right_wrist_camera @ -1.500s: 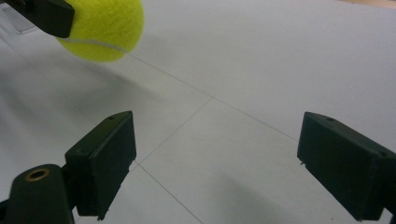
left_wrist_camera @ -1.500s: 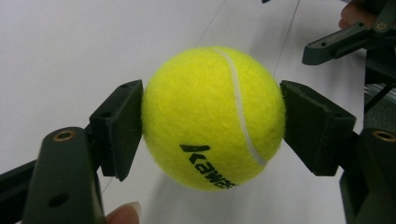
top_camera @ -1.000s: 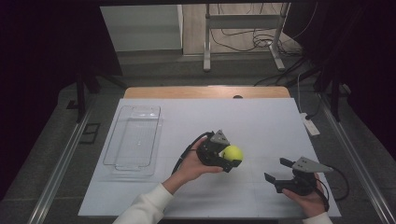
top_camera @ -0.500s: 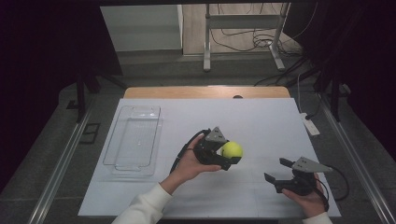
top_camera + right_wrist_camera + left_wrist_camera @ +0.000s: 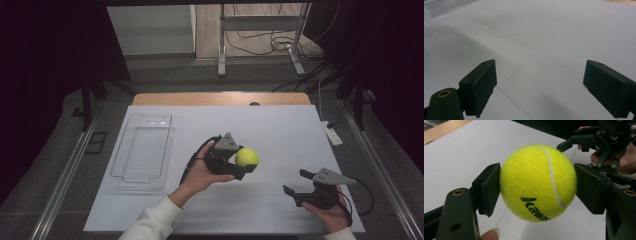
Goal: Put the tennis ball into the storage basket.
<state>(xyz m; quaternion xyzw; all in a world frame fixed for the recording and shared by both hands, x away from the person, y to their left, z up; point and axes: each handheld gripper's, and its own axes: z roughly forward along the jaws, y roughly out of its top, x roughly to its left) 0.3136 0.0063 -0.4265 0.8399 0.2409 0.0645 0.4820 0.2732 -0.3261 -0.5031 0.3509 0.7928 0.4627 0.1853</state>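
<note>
My left gripper clamps the ball between both jaws, pads pressed into its felt on either side, and it hangs clear above the white tabletop near the middle. My right gripper sits low at the near right edge, jaws wide apart with bare tabletop between them.

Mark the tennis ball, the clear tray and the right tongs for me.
tennis ball (image 5: 537,182): left gripper view, middle of the yellow felt.
clear tray (image 5: 131,176): high view, near rim.
right tongs (image 5: 544,87): right gripper view, midway between the open fingertips.
</note>
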